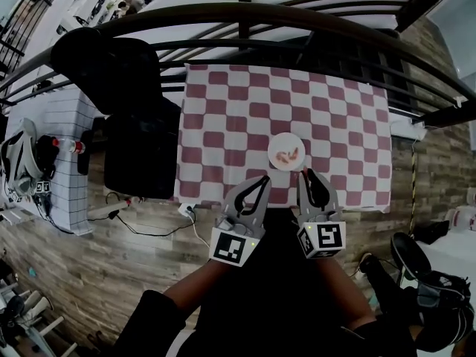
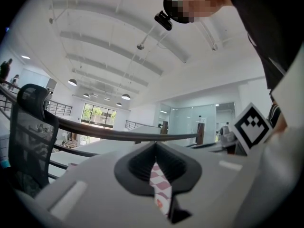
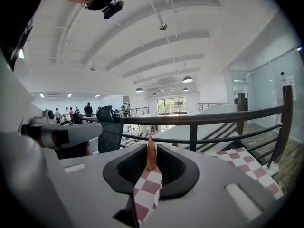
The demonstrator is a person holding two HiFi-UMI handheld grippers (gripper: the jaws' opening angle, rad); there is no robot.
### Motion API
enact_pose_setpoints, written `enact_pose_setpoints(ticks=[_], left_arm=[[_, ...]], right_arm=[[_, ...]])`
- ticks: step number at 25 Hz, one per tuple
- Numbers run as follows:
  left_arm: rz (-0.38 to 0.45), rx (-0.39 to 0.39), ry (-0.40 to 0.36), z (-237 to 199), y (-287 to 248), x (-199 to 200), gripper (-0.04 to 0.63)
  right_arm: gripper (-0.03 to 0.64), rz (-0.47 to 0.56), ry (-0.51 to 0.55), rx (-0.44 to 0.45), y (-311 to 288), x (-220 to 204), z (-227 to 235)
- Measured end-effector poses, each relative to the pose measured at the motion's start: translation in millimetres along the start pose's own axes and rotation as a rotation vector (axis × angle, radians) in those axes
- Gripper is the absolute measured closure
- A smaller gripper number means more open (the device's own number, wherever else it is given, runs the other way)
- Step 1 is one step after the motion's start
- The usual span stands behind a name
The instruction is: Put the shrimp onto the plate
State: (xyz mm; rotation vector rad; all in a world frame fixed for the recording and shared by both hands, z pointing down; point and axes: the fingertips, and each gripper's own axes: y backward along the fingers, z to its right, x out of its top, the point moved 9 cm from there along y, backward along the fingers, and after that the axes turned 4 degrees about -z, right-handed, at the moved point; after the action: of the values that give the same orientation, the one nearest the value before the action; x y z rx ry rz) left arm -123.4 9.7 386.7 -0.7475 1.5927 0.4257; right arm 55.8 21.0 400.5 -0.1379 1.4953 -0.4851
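Observation:
A small white plate [image 1: 275, 144] sits near the front edge of the red-and-white checkered table [image 1: 223, 117]. Shrimp [image 1: 288, 155] lie on the plate. My right gripper [image 1: 305, 173] hovers just in front of the plate, shut on one orange shrimp [image 3: 150, 152] that sticks up between its ribbed pads [image 3: 170, 164]. My left gripper [image 1: 264, 179] is to the plate's front left, over the table edge. Its jaws are shut with nothing between them. In the left gripper view [image 2: 156, 175] only a sliver of checkered cloth shows through the slit.
A black office chair [image 1: 111, 69] and a black case [image 1: 140, 158] stand left of the table. A dark curved railing [image 1: 245, 17] runs behind it. A power strip with cables [image 1: 110, 211] lies on the wooden floor beside a white side table [image 1: 63, 125].

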Motion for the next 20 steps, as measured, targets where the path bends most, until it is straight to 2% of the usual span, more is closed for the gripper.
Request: enact_pose_setpoints(ticks=[7,20], left_arm=[[-0.031,0.017,-0.004,-14,-39,-1,0.589],[-0.078,0.036,-0.003,-25,-109,-12,0.589]], right_arm=[[0.555,-0.064,-0.061,0.013,-35,-6,32],[0.555,-0.210,-0.037,0.074,-99,-35,82]])
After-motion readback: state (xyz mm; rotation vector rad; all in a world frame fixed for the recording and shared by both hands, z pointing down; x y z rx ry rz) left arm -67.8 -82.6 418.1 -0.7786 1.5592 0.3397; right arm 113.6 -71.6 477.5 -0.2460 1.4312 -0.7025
